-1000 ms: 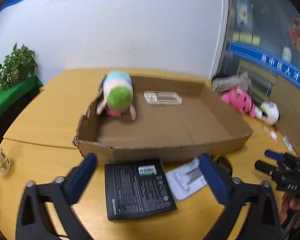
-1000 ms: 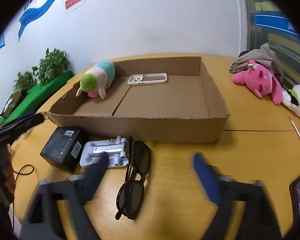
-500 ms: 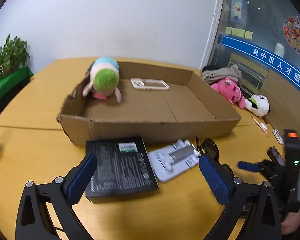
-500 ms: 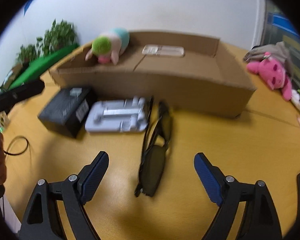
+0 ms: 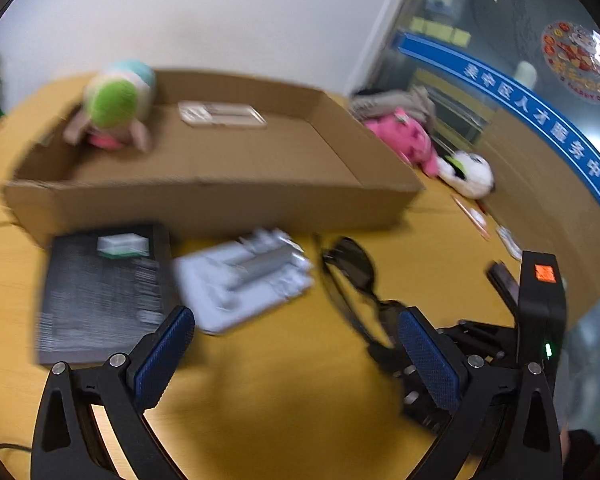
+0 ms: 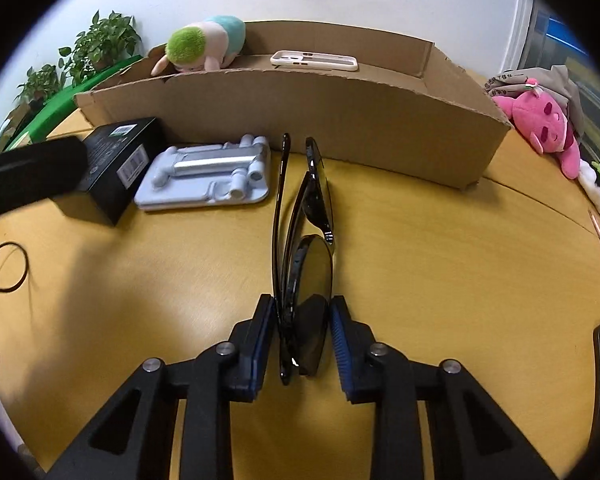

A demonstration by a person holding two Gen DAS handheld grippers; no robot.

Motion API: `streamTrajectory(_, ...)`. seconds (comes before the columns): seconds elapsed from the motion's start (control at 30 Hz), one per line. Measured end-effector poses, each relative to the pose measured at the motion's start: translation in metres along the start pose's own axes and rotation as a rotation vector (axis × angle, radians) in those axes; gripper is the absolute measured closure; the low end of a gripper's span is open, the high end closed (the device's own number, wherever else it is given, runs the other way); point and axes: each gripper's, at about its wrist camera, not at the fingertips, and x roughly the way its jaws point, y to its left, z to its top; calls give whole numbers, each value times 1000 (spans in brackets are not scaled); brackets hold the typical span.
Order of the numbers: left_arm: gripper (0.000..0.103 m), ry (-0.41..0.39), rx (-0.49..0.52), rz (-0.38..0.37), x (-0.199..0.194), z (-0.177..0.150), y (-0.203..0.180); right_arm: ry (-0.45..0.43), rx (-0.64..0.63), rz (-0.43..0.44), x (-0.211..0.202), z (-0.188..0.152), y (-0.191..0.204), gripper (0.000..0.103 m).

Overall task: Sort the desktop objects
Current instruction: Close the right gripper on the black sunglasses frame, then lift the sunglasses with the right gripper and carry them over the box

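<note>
A: Where are the sunglasses (image 6: 306, 240) at this moment?

B: They lie folded on the yellow table (image 6: 440, 248), just in front of the cardboard box (image 6: 340, 120). The right gripper (image 6: 303, 340) has closed around the near end of them. Its blue pads (image 6: 339, 336) press the frame from both sides, I think on the temple and the lens edge.

A: And the left gripper (image 5: 296, 360)?

B: Its jaws stand wide apart and hold nothing. It hangs above the table, near the black box (image 5: 100, 288) and the grey phone stand (image 5: 244, 280). That view is blurred, so I cannot say more.

A: How should the lift be done well?

B: I would lift straight up first, because the grip is only at one end and the far end can swing or droop. Then carry the sunglasses high enough to pass the front wall of the box, and put them down on a free part of the floor, away from the plush toy (image 6: 204, 46) and the phone case (image 6: 314, 61). The squeeze should be gentle; the lenses can scratch or pop out.
</note>
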Motion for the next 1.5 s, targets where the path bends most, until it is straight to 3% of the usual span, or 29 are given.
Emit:
streamTrajectory(0.07, 0, 48, -39, -88, 15, 2, -3, -8, 4, 3, -6, -9, 5, 76)
streamTrajectory(0.13, 0, 97, -90, -107, 28, 6, 0, -13, 36, 10, -10, -13, 0, 76)
streamTrajectory(0.2, 1, 149, -121, -114, 41, 7, 0, -20, -4, -39, -14, -23, 4, 76)
streamTrajectory(0.3, 3, 216, -176, -223, 55, 6, -3, -24, 9, -9, -20, -33, 6, 76)
streamTrajectory(0.47, 8, 282, -169, -297, 69, 3, -24, -54, -40, -22, -25, -45, 27, 77)
streamTrajectory(0.67, 37, 295, -192, -265, 79, 3, -25, -68, -134, -90, -30, -46, 47, 78)
streamTrajectory(0.73, 54, 297, -217, -256, 83, 2, -21, -70, -158, -111, -32, -47, 51, 78)
streamTrajectory(0.8, 61, 299, -222, -249, 86, 0, -18, -73, -187, -138, -33, -49, 57, 78)
streamTrajectory(1.1, 67, 312, -213, -219, 94, 4, -15, -88, -227, -166, -38, -44, 66, 78)
streamTrajectory(1.5, 66, 338, -177, -192, 101, 12, -18, -48, -206, -145, -24, -34, 47, 78)
